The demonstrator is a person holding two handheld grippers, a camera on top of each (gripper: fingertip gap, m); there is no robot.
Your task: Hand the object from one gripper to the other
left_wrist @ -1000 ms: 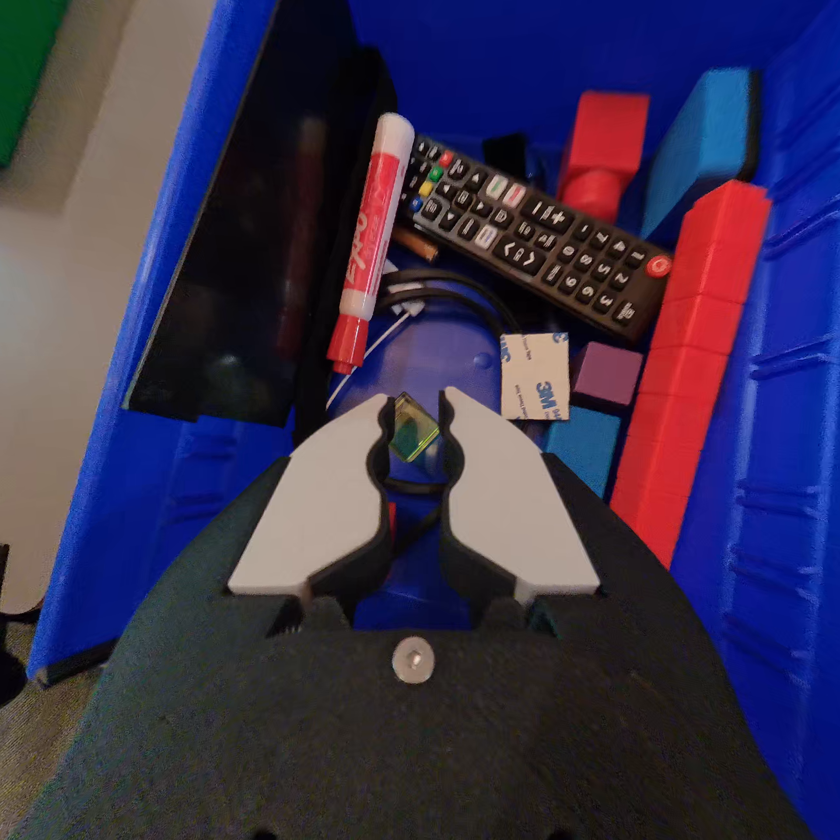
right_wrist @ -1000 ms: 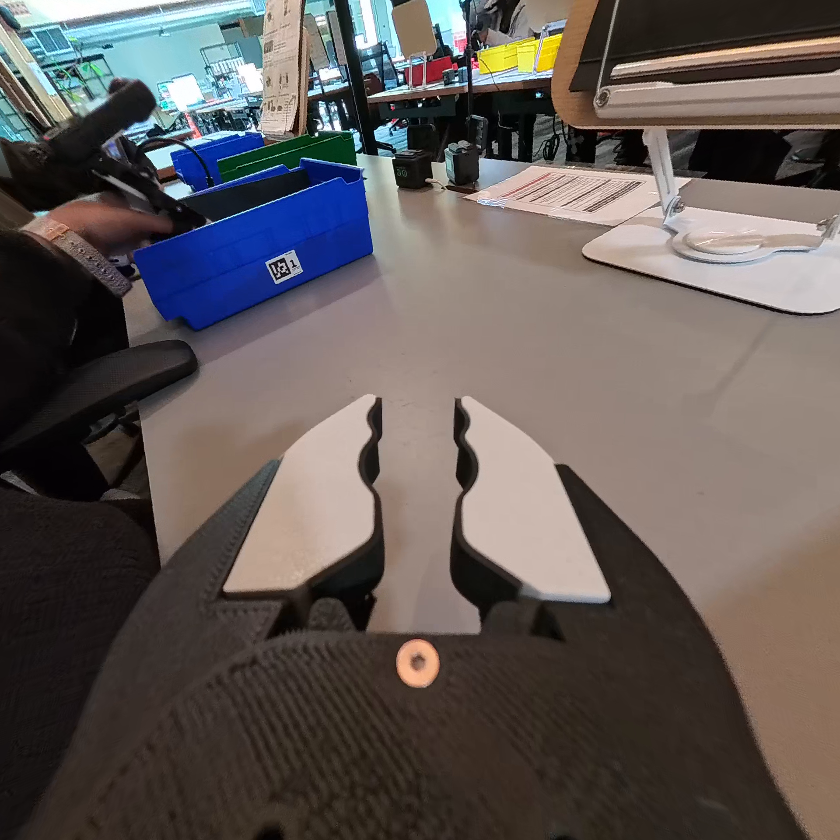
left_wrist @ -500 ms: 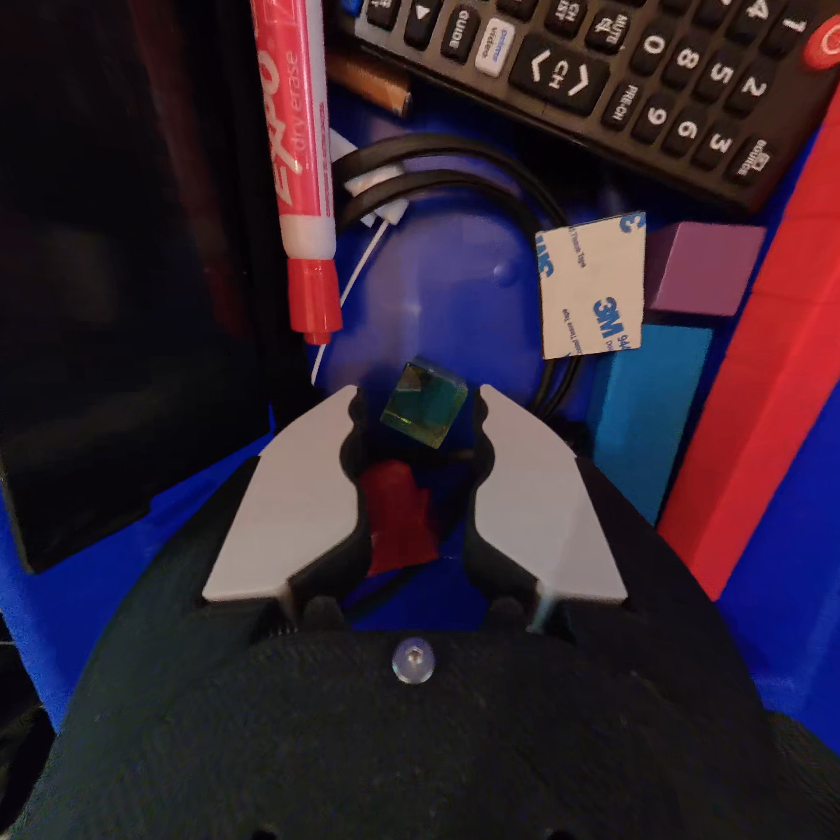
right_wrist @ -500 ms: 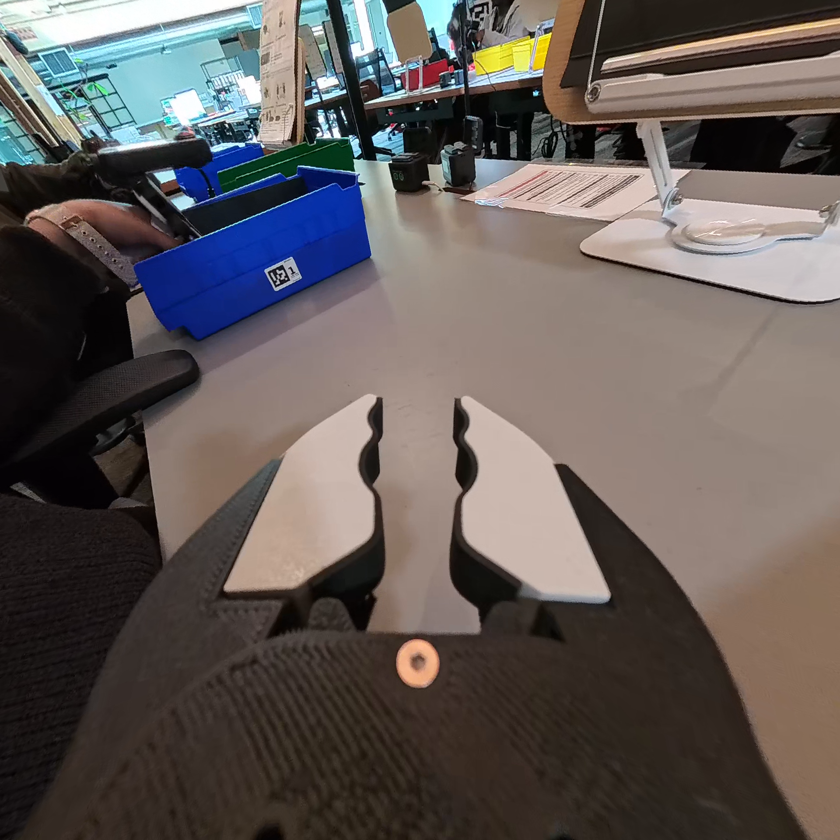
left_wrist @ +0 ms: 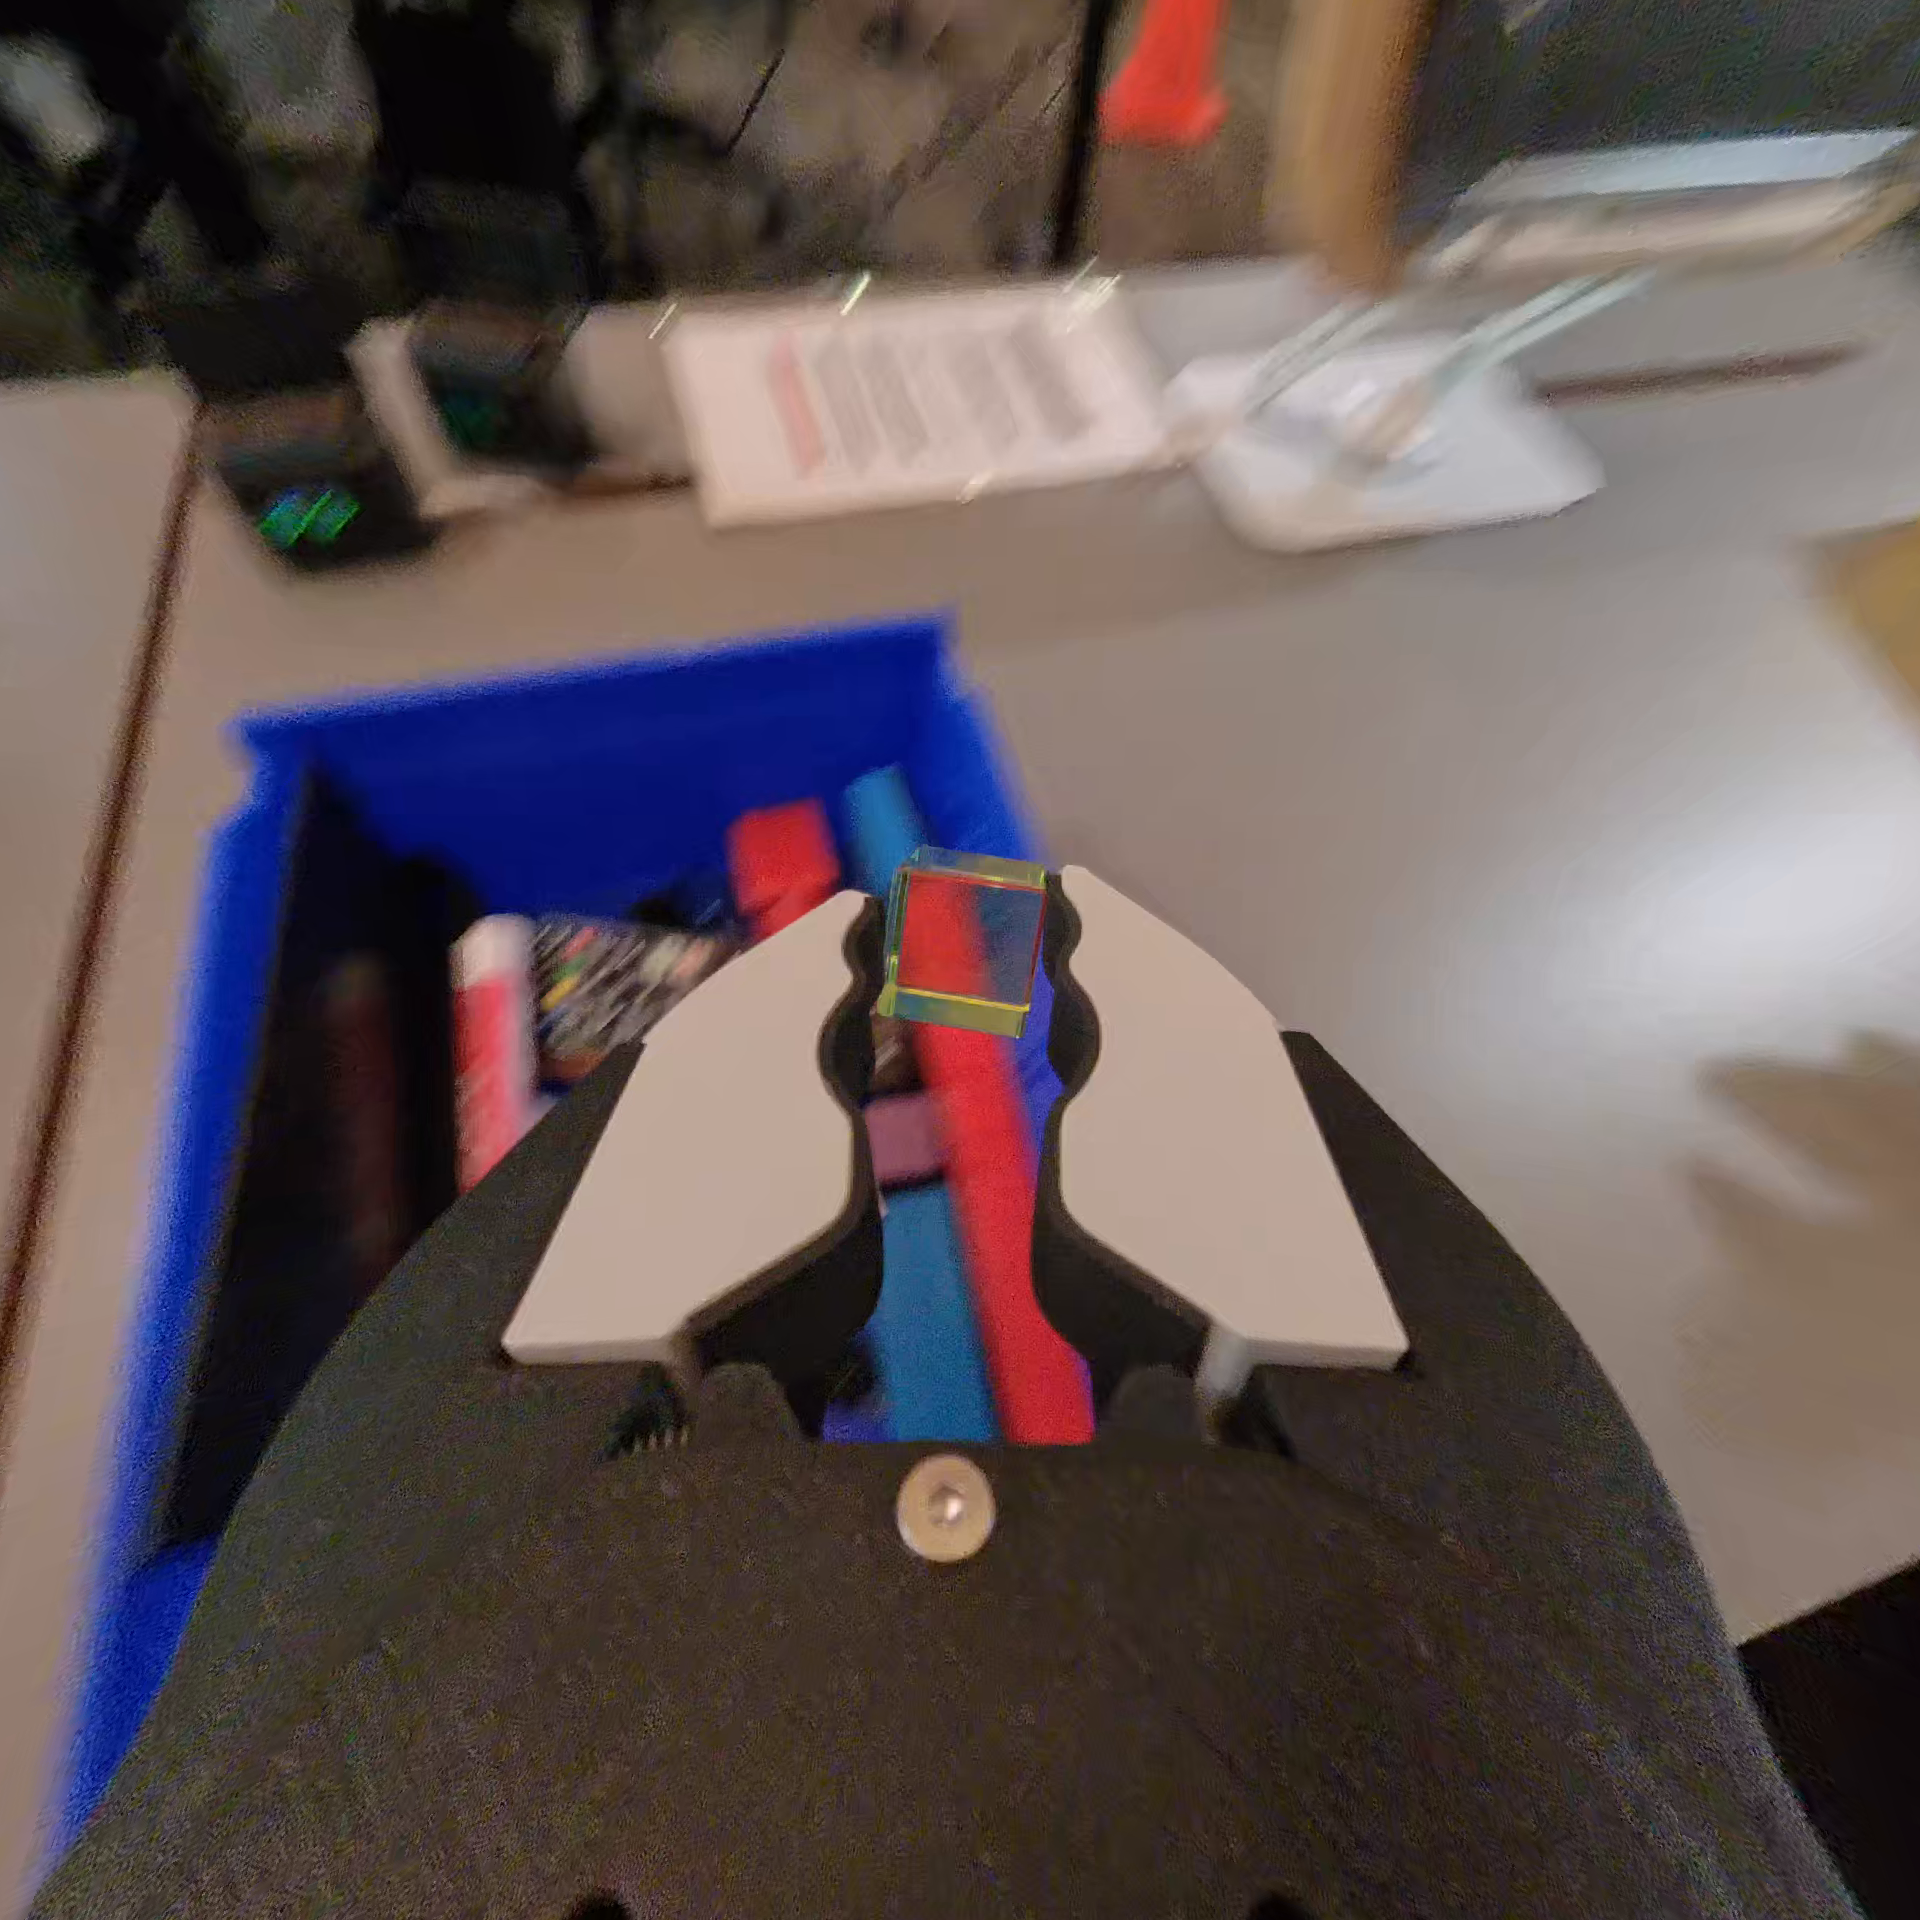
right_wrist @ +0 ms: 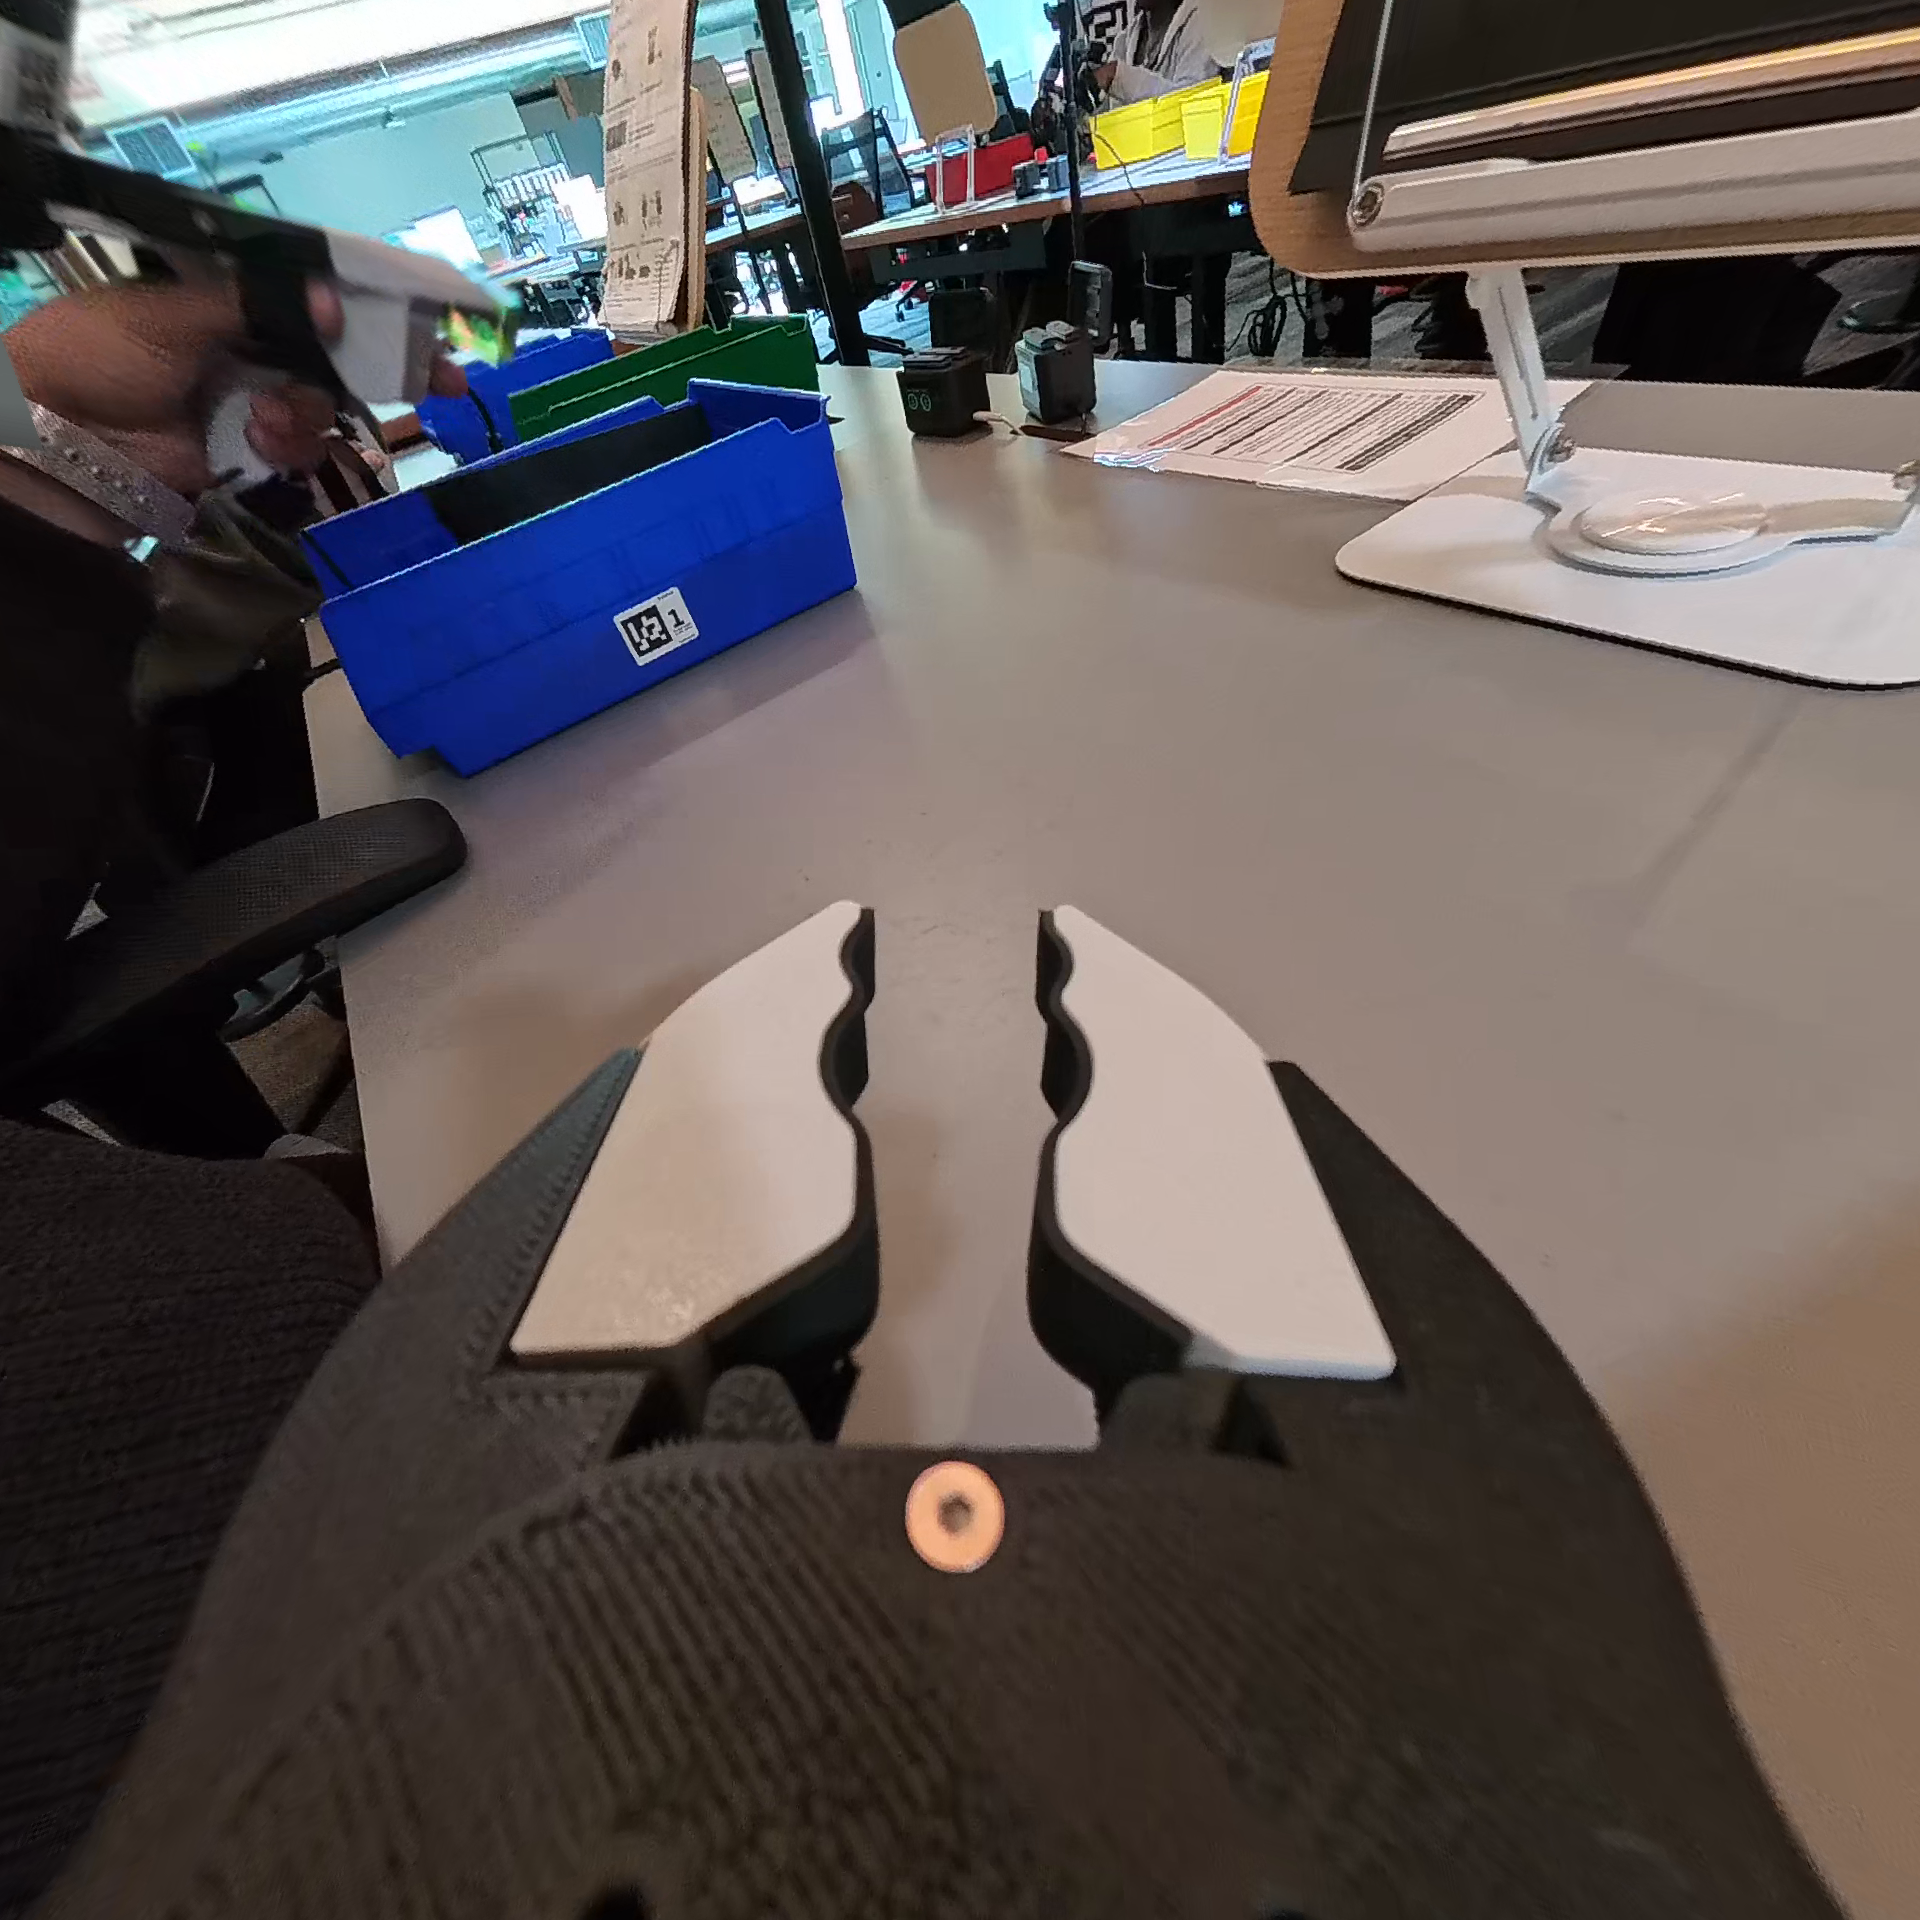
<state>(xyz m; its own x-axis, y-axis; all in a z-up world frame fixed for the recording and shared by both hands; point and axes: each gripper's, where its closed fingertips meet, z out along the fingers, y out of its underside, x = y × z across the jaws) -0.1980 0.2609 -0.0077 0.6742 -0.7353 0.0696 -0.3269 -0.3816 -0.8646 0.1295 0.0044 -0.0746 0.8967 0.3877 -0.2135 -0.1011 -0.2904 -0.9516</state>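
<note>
A small clear cube with yellow-green edges (left_wrist: 964, 948) sits clamped between the tips of my left gripper (left_wrist: 961, 914), which is held above the blue bin (left_wrist: 582, 748). In the right wrist view the left gripper (right_wrist: 416, 312) shows blurred at the upper left, above the blue bin (right_wrist: 582, 582), with the cube (right_wrist: 478, 330) at its tip. My right gripper (right_wrist: 954, 925) is open and empty, low over the grey table (right_wrist: 1299, 831), well apart from the left one.
The blue bin holds a red marker (left_wrist: 488, 1049), a remote (left_wrist: 613, 977), red (left_wrist: 977, 1132) and blue blocks (left_wrist: 925, 1288). A green bin (right_wrist: 675, 374) stands behind it. A white stand base (right_wrist: 1662, 561), a printed sheet (right_wrist: 1309, 426) and small black devices (right_wrist: 940, 390) are at the back. A chair armrest (right_wrist: 260, 904) is left. Some 45 centimetres of space lies between my two pairs of fingers.
My left gripper has shut on the cube, lifted it out of the blue bin and tilted up to face across the table. My right gripper has stayed still and open.
</note>
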